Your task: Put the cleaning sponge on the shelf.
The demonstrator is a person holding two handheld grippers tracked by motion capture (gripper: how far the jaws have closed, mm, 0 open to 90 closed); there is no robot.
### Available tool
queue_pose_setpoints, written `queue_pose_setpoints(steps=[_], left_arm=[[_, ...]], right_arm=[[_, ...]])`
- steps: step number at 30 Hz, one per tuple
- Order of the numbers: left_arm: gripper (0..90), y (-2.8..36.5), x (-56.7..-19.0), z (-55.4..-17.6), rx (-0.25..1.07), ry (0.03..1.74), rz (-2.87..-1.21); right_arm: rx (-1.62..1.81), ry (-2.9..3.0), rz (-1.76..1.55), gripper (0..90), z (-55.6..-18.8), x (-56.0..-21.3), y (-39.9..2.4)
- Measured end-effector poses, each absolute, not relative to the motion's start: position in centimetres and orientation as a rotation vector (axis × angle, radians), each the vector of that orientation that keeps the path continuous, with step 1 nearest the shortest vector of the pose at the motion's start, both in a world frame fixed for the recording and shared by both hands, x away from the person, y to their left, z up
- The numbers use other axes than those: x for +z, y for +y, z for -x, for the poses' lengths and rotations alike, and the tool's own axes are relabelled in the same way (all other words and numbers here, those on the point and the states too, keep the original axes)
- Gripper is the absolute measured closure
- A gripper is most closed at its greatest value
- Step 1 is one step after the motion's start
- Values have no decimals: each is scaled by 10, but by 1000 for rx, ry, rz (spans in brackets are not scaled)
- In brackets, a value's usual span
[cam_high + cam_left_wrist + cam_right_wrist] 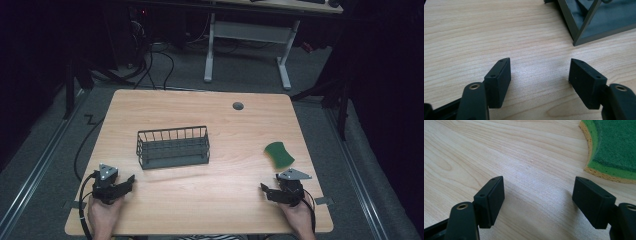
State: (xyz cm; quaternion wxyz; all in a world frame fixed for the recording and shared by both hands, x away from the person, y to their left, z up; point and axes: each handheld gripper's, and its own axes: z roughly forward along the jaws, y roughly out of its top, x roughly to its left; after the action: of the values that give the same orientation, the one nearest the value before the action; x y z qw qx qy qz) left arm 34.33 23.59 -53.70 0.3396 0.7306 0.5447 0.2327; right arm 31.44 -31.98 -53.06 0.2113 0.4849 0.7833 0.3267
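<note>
Resting low on the table (200, 105), both grippers sit near its front edge, one in each of the person's hands. The left gripper (131, 180) lies in front of the basket (173, 147) and off toward its left end, its jaws pointing inward and slightly toward the basket. In the left gripper view its jaws stand spread wide with nothing but bare wood between them, and a lower corner of the basket (596, 22) shows just ahead and to one side, not touching either jaw.

The right gripper (264, 189) lies well to the right of the basket and nearer the front edge, jaws pointing inward toward the middle of the table. Its jaws are also spread wide and grip nothing.

The sponge (279, 154), green on top with a yellowish layer underneath, lies flat to the right of the basket, between the basket's level and the right gripper, close to that gripper but apart from it. In the right gripper view the sponge (614, 147) sits just beyond the far jaw, untouched.

The basket stands upright near the table's middle.
</note>
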Motion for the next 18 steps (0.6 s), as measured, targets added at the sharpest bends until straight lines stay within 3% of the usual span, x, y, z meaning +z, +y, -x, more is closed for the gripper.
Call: queue_pose_setpoints(steps=[8,18], left_arm=[[346,232,-537,-343,611,1404,-1920],[358,226,-536,-342,591,1385,-1930]], right_arm=[[901,2200,-1344,236,-315,-530,-319],[960,2193,-1313,394,-324,-525,-306]])
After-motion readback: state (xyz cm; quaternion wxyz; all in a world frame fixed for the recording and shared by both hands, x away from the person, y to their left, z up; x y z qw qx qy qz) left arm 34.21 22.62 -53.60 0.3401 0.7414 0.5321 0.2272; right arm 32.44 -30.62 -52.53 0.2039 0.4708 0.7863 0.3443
